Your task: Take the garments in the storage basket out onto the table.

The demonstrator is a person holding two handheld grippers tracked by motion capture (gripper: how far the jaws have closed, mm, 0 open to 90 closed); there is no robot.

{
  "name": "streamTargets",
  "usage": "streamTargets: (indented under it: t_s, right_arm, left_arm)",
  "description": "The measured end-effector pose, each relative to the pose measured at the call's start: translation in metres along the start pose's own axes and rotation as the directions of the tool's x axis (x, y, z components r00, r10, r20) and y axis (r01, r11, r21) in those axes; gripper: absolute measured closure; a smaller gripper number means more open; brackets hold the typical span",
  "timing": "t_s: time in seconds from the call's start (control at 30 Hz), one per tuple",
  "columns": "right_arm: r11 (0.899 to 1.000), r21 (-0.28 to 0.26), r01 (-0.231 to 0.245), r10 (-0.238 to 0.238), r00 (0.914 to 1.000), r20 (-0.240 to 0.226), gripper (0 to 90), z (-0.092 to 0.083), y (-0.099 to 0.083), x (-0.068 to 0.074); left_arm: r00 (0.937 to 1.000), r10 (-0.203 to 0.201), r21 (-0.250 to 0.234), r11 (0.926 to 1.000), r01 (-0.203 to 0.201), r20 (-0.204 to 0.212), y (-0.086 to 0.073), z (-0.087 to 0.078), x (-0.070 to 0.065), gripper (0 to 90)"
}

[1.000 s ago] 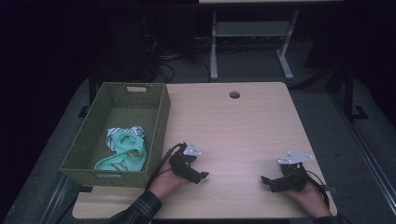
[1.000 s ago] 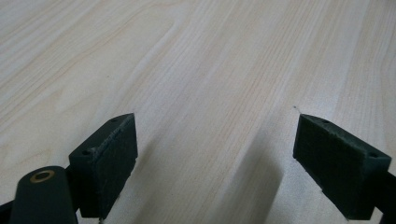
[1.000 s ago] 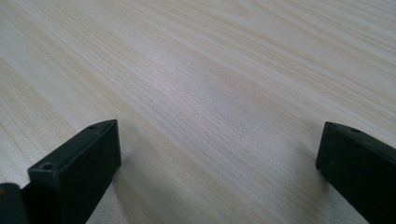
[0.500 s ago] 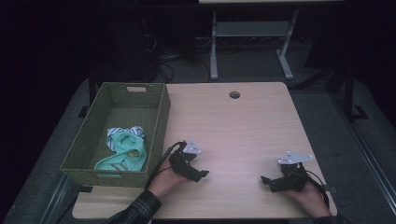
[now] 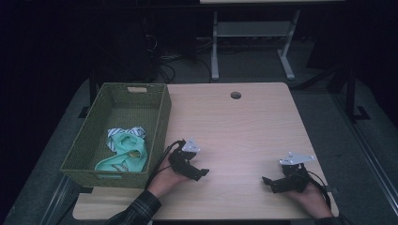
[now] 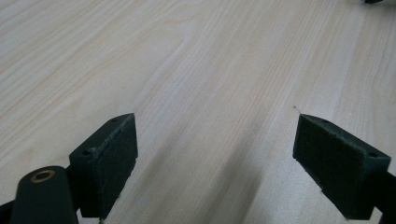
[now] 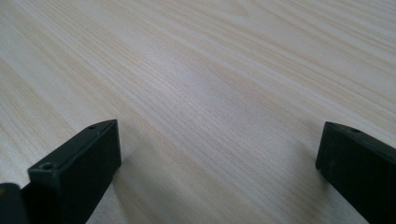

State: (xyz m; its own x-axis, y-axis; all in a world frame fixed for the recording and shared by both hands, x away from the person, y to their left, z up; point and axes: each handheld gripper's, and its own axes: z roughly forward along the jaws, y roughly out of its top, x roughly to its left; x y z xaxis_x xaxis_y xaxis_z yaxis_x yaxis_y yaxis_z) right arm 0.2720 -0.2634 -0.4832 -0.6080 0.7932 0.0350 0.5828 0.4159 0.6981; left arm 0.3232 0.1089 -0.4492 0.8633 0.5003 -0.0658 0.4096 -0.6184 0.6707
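Little changed: left claw (image 5: 202, 173) edged slightly; both claws, right (image 5: 266, 181) too, agape, empty, low over surface (image 5: 244, 126); clothes (image 5: 126, 149) binned.

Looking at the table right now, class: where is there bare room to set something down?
Bare wood runs from the basket across to the table edges, and between the left gripper and right gripper. The basket's near end holds cloths.

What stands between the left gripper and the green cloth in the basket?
The basket's near side wall does. The left gripper rests on the table just outside it, jaws open and pointing away, while the mint-green cloth lies inside on the basket floor. The gripper would probably need to lift over the rim.
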Motion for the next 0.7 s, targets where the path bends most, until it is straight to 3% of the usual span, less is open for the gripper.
streamTargets:
  t_s: [0.7]
  right_arm:
    - [1.000, -0.001, 0.000, 0.000, 1.0000, 0.000, 0.0, 0.0001, 0.0000, 0.0000]
  left_arm:
    - [1.0000, 0.000, -0.011, 0.9999, 0.000, -0.005, 0.0068, -0.0079, 0.0006, 13.4]
